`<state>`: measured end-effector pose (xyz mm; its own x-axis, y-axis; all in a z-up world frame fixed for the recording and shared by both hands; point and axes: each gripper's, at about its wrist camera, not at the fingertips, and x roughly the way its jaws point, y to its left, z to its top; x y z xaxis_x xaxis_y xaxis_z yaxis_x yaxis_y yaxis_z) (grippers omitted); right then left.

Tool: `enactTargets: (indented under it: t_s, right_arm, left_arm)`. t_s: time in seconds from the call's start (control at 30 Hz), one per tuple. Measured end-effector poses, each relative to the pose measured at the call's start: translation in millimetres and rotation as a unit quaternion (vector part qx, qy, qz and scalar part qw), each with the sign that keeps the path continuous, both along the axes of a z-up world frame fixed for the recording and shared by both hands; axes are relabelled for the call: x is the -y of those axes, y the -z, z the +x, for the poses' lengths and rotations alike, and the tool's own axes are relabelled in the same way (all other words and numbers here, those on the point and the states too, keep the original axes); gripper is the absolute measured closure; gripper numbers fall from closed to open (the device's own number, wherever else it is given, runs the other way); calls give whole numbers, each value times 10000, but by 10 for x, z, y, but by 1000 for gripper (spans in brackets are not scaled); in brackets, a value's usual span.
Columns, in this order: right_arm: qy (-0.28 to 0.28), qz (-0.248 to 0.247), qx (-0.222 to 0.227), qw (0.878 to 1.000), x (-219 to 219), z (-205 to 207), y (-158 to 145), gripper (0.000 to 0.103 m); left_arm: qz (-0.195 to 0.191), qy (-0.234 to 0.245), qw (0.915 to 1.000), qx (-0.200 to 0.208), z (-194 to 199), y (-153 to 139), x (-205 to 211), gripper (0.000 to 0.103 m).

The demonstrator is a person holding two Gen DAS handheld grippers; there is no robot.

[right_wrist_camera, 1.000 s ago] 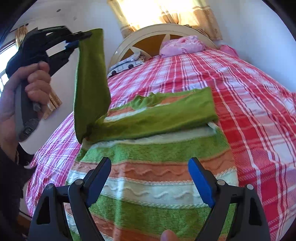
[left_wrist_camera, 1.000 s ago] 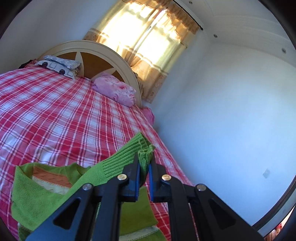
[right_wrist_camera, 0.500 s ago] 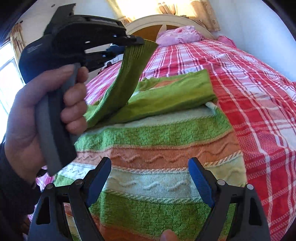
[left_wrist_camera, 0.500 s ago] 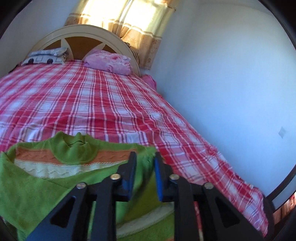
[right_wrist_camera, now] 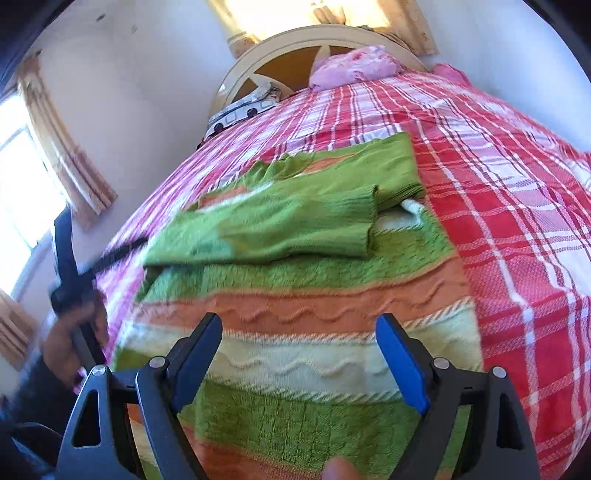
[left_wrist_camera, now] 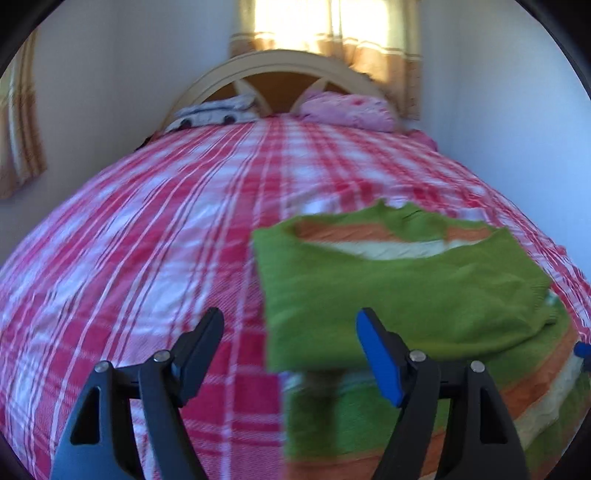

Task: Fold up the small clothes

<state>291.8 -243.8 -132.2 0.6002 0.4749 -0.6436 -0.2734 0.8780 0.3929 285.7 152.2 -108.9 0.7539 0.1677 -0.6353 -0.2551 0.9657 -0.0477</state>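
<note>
Left gripper (left_wrist_camera: 290,334): jaws opening, nothing between the pads, poised above the left edge of the green knitted sweater with orange and cream stripes (left_wrist_camera: 402,295). Right gripper (right_wrist_camera: 299,343): jaws wide, empty, hovering over the striped lower body of the sweater (right_wrist_camera: 295,295). Both green sleeves folded across the chest, 1 overlapping the other. Sweater flat on the red-and-white checked bedspread (left_wrist_camera: 147,240). Beyond, 2 pillows against a cream arched headboard (left_wrist_camera: 280,66).

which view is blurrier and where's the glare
Left wrist view: smeared all over, sweater edges soft, window blown out at top. Right wrist view: mostly sharper, blur on the folded sleeve and the left gripper, glare from both windows.
</note>
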Motion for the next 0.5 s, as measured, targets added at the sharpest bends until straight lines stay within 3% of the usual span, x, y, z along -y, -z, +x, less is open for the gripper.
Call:
enactTargets:
  t_s: [0.07, 0.23, 0.33, 0.4, 0.43, 0.47, 0.5]
  right_arm:
    - [99, 181, -156, 9997, 72, 179, -77, 28]
    - [446, 208, -485, 9976, 125, 649, -136, 41]
    - [414, 18, -749, 9963, 30, 893, -23, 44]
    - [421, -54, -966, 9944, -17, 1037, 104, 48]
    - [461, -117, -980, 9940, -43, 1086, 146, 57]
    - [482, -258, -915, 9943, -83, 1101, 142, 78]
    - [442, -347, -865, 9947, -117, 1102, 130, 89]
  left_arm:
    - [-282, -191, 9993, -120, -20, 103, -149, 26]
    - [-842, -223, 9960, -184, -26, 294, -236, 25]
    - [-1053, -328, 9939, -82, -93, 313, -307, 17]
    - [-1240, -298, 9918, -73, -113, 338, -341, 16]
    - [-1324, -273, 9908, -98, -110, 358, -350, 15]
    - [-1358, -267, 9903, -106, -109, 366, -355, 14]
    - [-1385, -259, 9900, -100, -116, 371, -362, 14]
